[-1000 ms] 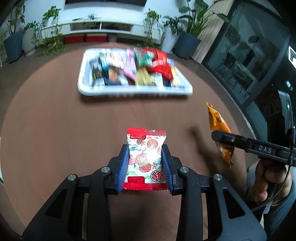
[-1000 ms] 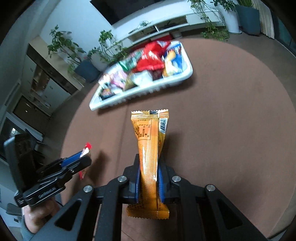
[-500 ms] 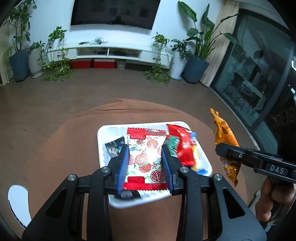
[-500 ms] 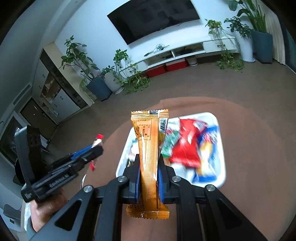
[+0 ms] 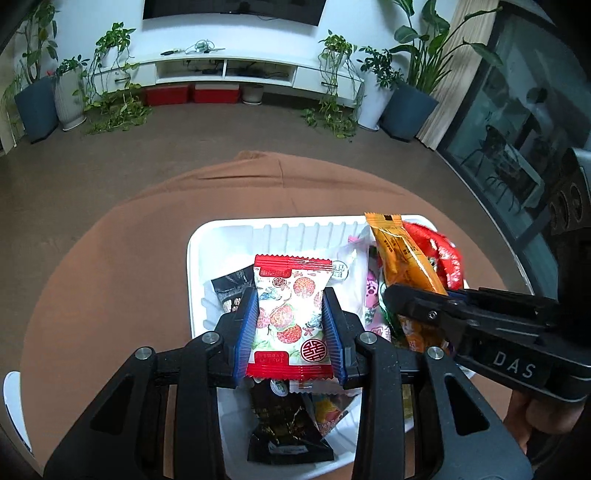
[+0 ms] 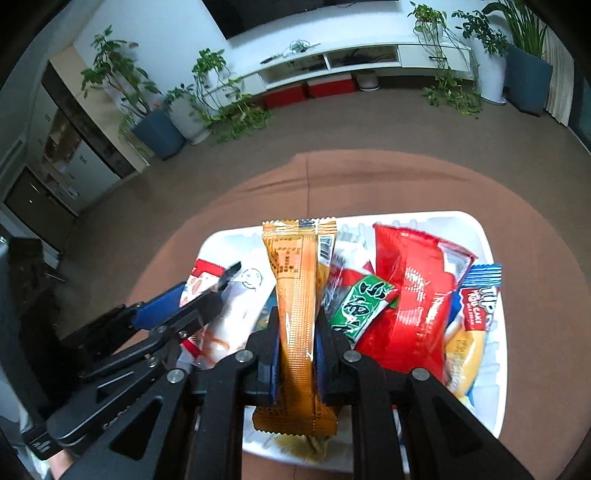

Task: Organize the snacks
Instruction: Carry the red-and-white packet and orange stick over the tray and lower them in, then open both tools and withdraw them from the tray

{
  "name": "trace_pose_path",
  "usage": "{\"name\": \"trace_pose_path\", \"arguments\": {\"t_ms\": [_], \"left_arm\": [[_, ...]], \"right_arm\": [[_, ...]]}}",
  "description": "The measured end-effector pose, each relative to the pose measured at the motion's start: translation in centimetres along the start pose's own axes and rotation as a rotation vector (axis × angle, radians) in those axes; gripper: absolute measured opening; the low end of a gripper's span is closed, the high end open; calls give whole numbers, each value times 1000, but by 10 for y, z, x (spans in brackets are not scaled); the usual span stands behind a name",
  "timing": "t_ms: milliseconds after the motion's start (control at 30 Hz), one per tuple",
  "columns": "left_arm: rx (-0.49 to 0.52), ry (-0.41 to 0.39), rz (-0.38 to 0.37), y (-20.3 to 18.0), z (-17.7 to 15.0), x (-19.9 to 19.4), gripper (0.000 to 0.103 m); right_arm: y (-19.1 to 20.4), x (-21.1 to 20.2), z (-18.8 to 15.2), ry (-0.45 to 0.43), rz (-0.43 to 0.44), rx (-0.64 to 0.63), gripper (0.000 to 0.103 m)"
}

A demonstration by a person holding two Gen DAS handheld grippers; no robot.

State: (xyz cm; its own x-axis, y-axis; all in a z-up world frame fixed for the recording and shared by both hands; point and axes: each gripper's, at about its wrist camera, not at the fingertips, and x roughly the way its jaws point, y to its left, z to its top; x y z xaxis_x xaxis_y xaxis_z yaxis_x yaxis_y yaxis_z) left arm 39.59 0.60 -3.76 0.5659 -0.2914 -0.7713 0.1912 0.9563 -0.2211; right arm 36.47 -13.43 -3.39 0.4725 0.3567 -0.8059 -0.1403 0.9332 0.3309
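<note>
Left wrist view: left tool [image 5: 290, 322] clamps a lychee-print packet [image 5: 290, 317]; right tool [image 6: 297, 356] pinches an orange packet [image 6: 299, 317], seemingly above the tray [image 6: 493, 369].

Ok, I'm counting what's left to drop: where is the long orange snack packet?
In the right wrist view the long orange snack packet is clamped centrally in the right gripper, above the white plastic tray, left of the red bag.

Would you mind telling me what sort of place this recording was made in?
Most likely a home living room: a wall-mounted television above a long white media console, potted plants along the wall, and a round table under a brown cloth bearing a white snack tray.
</note>
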Motion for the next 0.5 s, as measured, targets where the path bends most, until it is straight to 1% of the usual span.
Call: {"name": "trace_pose_path", "arguments": {"t_ms": [167,267,333,500], "left_arm": [[4,1,14,3,-5,14,32],[20,14,26,1,-12,20,32],[33,11,39,2,-14,24,32],[35,10,40,6,-13,34,32]], "right_arm": [[-3,13,-2,7,-13,-1,17],[-9,23,-9,23,-8,17,17],[-10,24,-13,14,-12,14,17],[-4,25,-17,7,-23,0,17]]}}
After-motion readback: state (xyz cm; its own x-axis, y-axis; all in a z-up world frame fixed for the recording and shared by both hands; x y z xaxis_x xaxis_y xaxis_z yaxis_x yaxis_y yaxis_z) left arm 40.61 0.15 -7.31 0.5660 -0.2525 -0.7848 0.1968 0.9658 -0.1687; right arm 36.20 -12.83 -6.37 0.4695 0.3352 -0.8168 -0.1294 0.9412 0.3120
